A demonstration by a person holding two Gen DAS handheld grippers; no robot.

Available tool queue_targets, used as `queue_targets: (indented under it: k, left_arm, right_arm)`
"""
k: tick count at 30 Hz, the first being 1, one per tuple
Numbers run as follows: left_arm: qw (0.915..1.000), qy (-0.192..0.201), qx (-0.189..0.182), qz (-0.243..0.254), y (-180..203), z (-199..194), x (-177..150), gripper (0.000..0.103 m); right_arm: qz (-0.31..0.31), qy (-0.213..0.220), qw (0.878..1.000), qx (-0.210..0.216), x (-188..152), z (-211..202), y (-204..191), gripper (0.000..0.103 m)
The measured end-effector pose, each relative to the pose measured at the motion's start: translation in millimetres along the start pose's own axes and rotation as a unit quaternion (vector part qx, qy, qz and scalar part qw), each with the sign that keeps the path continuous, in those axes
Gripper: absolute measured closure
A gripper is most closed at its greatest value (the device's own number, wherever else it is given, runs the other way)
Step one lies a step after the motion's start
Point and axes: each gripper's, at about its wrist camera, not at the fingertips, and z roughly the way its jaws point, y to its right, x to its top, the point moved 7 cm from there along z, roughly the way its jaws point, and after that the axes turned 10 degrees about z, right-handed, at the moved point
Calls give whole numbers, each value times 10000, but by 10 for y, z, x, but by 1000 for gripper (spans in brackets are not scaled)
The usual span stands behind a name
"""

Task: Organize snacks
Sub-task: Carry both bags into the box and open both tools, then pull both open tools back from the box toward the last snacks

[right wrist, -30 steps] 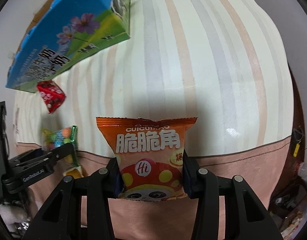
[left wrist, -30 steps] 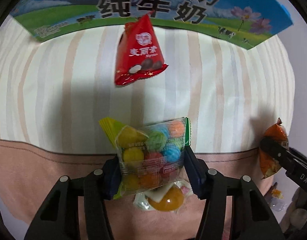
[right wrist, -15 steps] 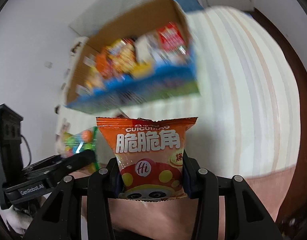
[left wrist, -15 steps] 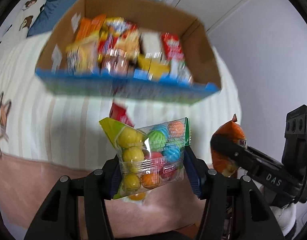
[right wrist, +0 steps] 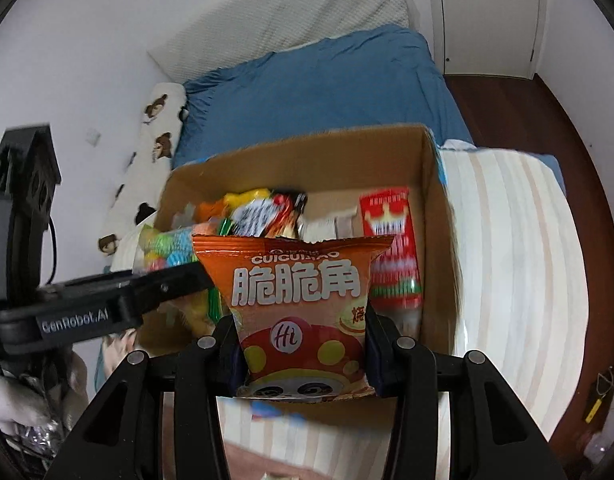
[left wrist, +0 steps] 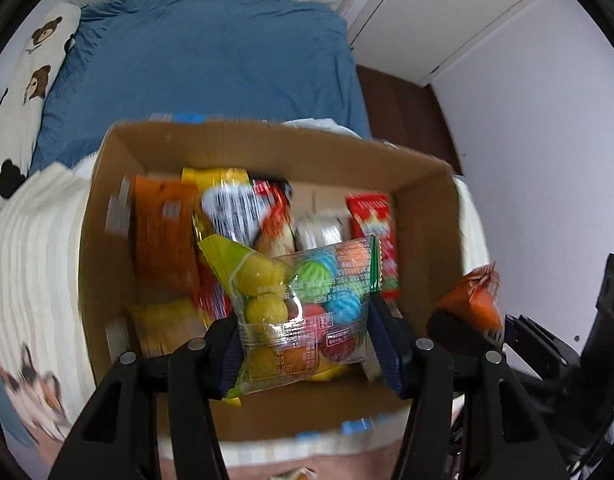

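My left gripper (left wrist: 307, 344) is shut on a clear bag of coloured gum balls (left wrist: 307, 304) and holds it over the open cardboard box (left wrist: 267, 144). My right gripper (right wrist: 303, 352) is shut on an orange snack packet with white Chinese letters (right wrist: 303, 292), held just in front of the same box (right wrist: 307, 152). The box holds several snack packets, among them a red one (right wrist: 387, 232) at its right side. The right gripper with its orange packet (left wrist: 471, 300) shows at the right of the left wrist view. The left gripper (right wrist: 167, 284) shows at the left of the right wrist view.
The box stands on a striped cream cover (right wrist: 507, 260) on a bed. A blue quilt (left wrist: 203, 64) lies beyond it, with a bear-print pillow (left wrist: 31, 80) at the left. White cupboard doors (right wrist: 487, 12) and dark wood floor (right wrist: 547, 120) are at the right.
Both grippers have risen from the striped cover to above the box's rim, each with its packet. The view has gone from the box's printed side to its open top.
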Motion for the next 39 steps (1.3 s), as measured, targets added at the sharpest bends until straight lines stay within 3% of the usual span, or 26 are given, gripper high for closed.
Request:
queue_targets:
  k: [5, 11, 12, 14, 15, 18, 23, 27, 33, 39]
  left_arm:
    - [9994, -335, 97, -83, -263, 406, 426, 49]
    - [9967, -763, 188, -192, -471, 753, 566, 47]
    - [9959, -826, 265, -255, -517, 787, 561, 47]
    - [9963, -789, 253, -241, -548, 807, 585, 46]
    - [9960, -804, 299, -236, -552, 795, 580, 41]
    - [9963, -765, 382, -115, -560, 772, 577, 17]
    - [9961, -763, 419, -104, -577, 742, 558, 15]
    - [9966, -622, 533, -40, -546, 658, 524, 14]
    - [9960, -88, 878, 128, -477, 377, 421, 14]
    - [9918, 393, 1176, 317, -400, 81, 98, 14]
  right_arm:
    - [44, -265, 9993, -257, 401, 455, 9, 55]
    - [-18, -595, 9976, -352, 631, 976, 29, 54]
    - [-37, -590, 9975, -381, 664, 1031, 36, 52]
    - [-46, -590, 9967, -555, 696, 1115, 76, 16]
    - [-42, -591, 9968, -543, 710, 1138, 83, 11]
    - [-45, -635, 9963, -583, 702, 1206, 90, 11]
    - [-43, -666, 9958, -632, 654, 1230, 104, 9]
    - [-79, -632, 9957, -670, 575, 1089, 90, 8]
    - [-13, -464, 9968, -656, 401, 804, 128, 8]
    - [27, -188, 9970, -752, 139, 570, 178, 8]
